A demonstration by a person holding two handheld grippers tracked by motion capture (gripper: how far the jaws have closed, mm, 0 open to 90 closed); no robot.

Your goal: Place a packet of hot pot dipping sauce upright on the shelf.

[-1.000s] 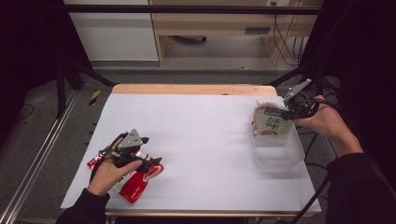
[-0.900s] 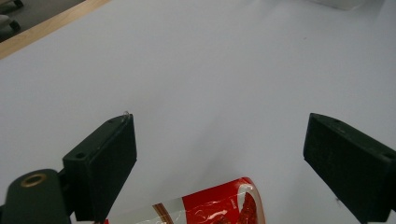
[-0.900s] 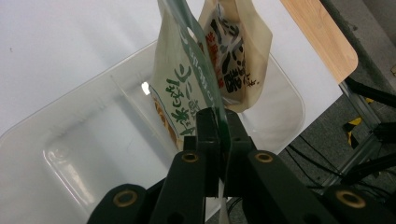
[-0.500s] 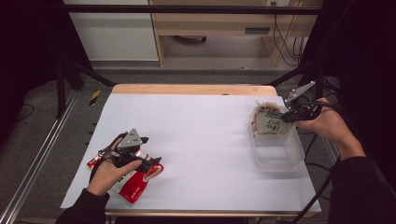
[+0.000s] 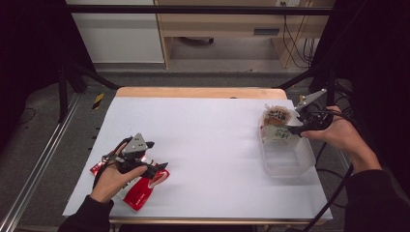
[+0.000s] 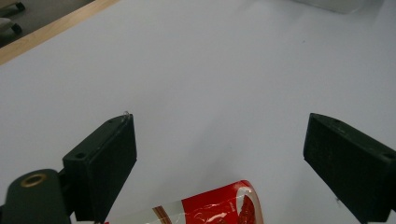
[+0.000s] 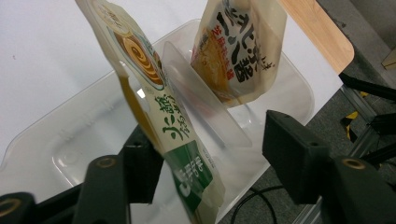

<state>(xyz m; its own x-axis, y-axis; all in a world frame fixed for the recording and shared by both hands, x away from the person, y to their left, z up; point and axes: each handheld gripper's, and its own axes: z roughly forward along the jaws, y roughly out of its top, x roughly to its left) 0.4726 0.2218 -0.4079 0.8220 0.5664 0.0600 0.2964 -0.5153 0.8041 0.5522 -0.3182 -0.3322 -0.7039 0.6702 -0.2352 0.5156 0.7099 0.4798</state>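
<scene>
Resting well to the left of the clear plastic bin [image 5: 285,159], the left gripper [image 5: 157,166] hovers with jaws spread wide above a red-and-white packet [image 5: 140,191] lying flat on the white table [image 5: 208,140], gripping nothing. At the bin's far end, the right gripper [image 5: 291,129] has just been opening its jaws, and the green-and-white pouch [image 7: 175,140] stands between them, apparently released into the bin, so I judge this placement done. Just beyond it leans an orange-printed pouch [image 7: 238,51]; both carry East Asian script I cannot read.
</scene>
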